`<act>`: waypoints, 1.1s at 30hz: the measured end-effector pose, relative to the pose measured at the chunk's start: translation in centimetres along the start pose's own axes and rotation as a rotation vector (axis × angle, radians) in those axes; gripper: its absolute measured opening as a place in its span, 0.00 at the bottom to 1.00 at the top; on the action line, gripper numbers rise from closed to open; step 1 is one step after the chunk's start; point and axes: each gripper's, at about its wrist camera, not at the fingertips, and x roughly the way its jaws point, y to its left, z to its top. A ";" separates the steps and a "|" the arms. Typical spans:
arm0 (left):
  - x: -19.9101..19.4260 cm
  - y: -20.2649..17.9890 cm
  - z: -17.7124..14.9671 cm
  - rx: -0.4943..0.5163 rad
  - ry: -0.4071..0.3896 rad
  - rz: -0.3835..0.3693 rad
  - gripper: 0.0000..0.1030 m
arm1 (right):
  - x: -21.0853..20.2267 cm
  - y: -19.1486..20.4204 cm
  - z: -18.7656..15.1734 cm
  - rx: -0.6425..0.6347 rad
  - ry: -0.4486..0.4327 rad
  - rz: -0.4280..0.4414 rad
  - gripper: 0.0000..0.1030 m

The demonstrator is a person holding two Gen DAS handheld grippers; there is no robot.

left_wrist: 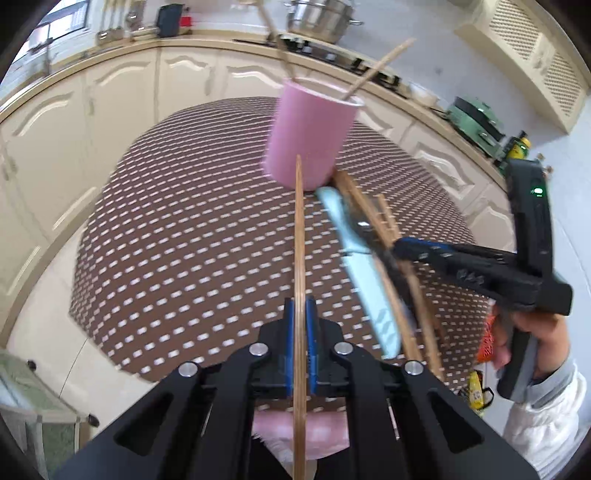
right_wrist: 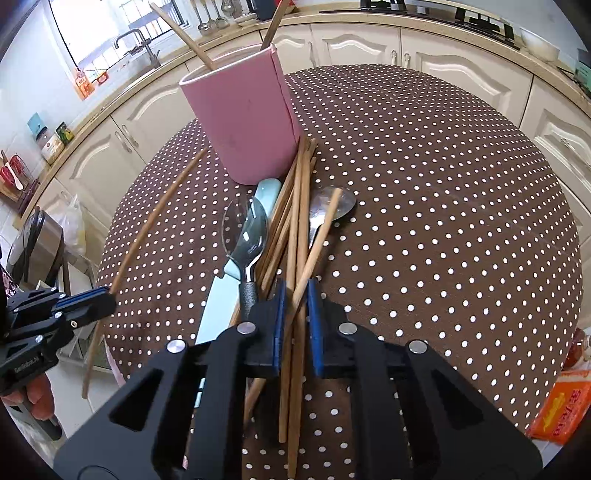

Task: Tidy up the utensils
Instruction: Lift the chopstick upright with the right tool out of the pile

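A pink holder (left_wrist: pixel 308 136) (right_wrist: pixel 243 118) stands on the dotted table with two chopsticks in it. My left gripper (left_wrist: pixel 300 343) is shut on a single wooden chopstick (left_wrist: pixel 300 240), held above the table and pointing toward the holder; it also shows in the right wrist view (right_wrist: pixel 147 225). My right gripper (right_wrist: pixel 295 314) hovers over a pile of chopsticks (right_wrist: pixel 295 206), with one slanted chopstick (right_wrist: pixel 314 251) between its slightly parted fingers. Two metal spoons (right_wrist: pixel 247 232) (right_wrist: pixel 332 210) and a light-blue knife (right_wrist: pixel 218 306) lie in the pile beside the holder.
The round table has a brown white-dotted cloth (right_wrist: pixel 443 221). Cream kitchen cabinets (left_wrist: pixel 122 99) curve around behind it. An orange packet (right_wrist: pixel 561 413) lies at the right edge. A steel pot (left_wrist: pixel 321 14) sits on the stove.
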 end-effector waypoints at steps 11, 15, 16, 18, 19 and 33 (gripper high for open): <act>4.0 1.3 2.7 -0.039 0.086 0.104 0.06 | -1.9 -1.4 0.6 0.006 -0.019 -0.010 0.04; 5.1 1.0 4.1 -0.036 0.097 0.097 0.06 | -1.9 -2.5 0.7 0.025 -0.012 0.006 0.03; 5.3 0.9 4.5 -0.038 0.105 0.090 0.06 | -2.0 -2.7 0.6 0.030 -0.013 0.009 0.03; 5.6 0.9 5.2 -0.034 0.111 0.091 0.06 | -2.4 -3.3 0.6 0.038 -0.017 0.020 0.03; 5.7 0.8 5.4 -0.031 0.116 0.086 0.06 | -2.6 -3.7 0.6 0.040 -0.018 0.024 0.03; 6.1 3.3 7.8 -0.096 0.160 -0.027 0.06 | -4.1 -4.9 1.2 0.063 -0.006 0.034 0.03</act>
